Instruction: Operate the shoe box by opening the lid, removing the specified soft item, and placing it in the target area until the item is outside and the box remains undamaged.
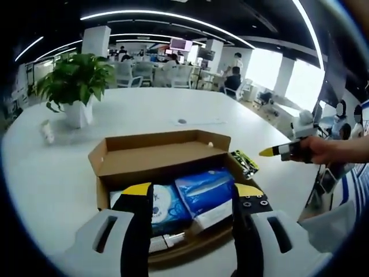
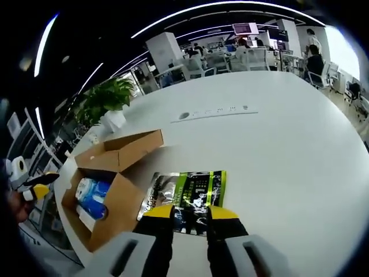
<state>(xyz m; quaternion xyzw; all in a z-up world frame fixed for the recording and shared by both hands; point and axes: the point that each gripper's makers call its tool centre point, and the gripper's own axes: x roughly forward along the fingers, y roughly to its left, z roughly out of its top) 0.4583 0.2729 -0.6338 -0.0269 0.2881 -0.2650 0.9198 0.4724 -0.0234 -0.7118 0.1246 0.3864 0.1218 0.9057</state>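
The box [image 1: 164,167] sits open on the white table [image 1: 173,115], its lid folded back on the far side. In the left gripper view, the left gripper [image 1: 193,193] hangs over the near edge of the box, its fingers [image 1: 138,199] spread wide with nothing between them. Straight ahead of them, inside the box, lie two blue packs [image 1: 202,193] side by side, just under the tips. Whether the tips touch them I cannot tell.

A flat green-and-black pouch [image 2: 187,193] lies on the table outside the box, just beside its right wall. If this is the soft item, it is already out. In the right gripper view it lies directly ahead of the right gripper [image 2: 191,214], its long axis running across the fingers. These fingers stand close together, a narrow gap between them, and their tips cover the pouch's near edge. Whether they pinch it or merely rest over it cannot be told.

The right gripper is clearly the nearer to the pouch, while the left is nearer to the box contents.
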